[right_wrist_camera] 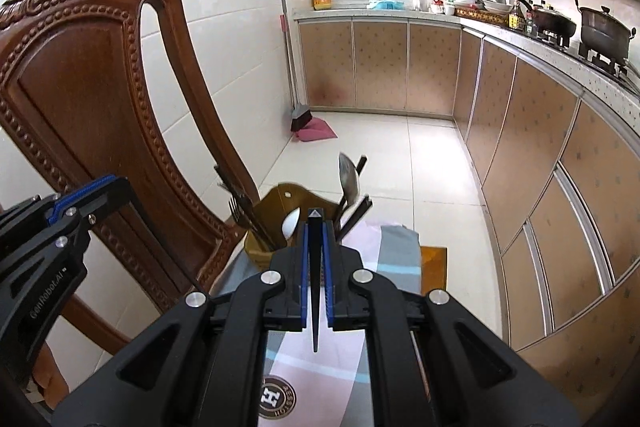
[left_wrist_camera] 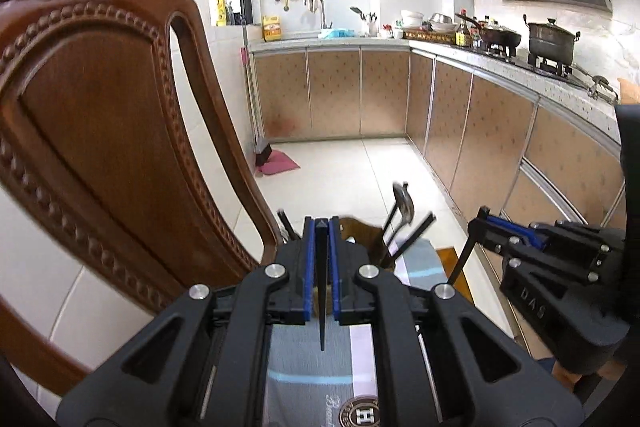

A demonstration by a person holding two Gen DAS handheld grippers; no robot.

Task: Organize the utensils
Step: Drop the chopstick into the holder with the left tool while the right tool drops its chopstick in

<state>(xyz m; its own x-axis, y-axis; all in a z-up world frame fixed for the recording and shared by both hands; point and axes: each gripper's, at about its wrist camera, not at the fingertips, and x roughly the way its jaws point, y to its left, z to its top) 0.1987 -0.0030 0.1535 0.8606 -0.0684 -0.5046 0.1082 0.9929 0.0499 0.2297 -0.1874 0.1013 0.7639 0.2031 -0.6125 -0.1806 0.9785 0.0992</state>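
A brown utensil holder (right_wrist_camera: 272, 223) stands at the far end of a cloth-covered surface (right_wrist_camera: 328, 359). It holds forks (right_wrist_camera: 240, 207), a metal spoon (right_wrist_camera: 348, 179), a white spoon (right_wrist_camera: 291, 223) and dark chopsticks (right_wrist_camera: 356, 215). My left gripper (left_wrist_camera: 321, 227) is shut on a black chopstick (left_wrist_camera: 322, 287), held just short of the holder (left_wrist_camera: 360, 231). My right gripper (right_wrist_camera: 315, 219) is shut on another black chopstick (right_wrist_camera: 315, 287), also close in front of the holder. In the left wrist view the right gripper (left_wrist_camera: 486, 223) holds its chopstick (left_wrist_camera: 464, 255) pointing down.
A carved wooden chair back (right_wrist_camera: 92, 99) rises close on the left, beside the holder. Kitchen cabinets (right_wrist_camera: 540, 155) and a counter with pots (right_wrist_camera: 604, 31) run along the right. A broom and pink dustpan (right_wrist_camera: 308, 127) lie on the tiled floor ahead.
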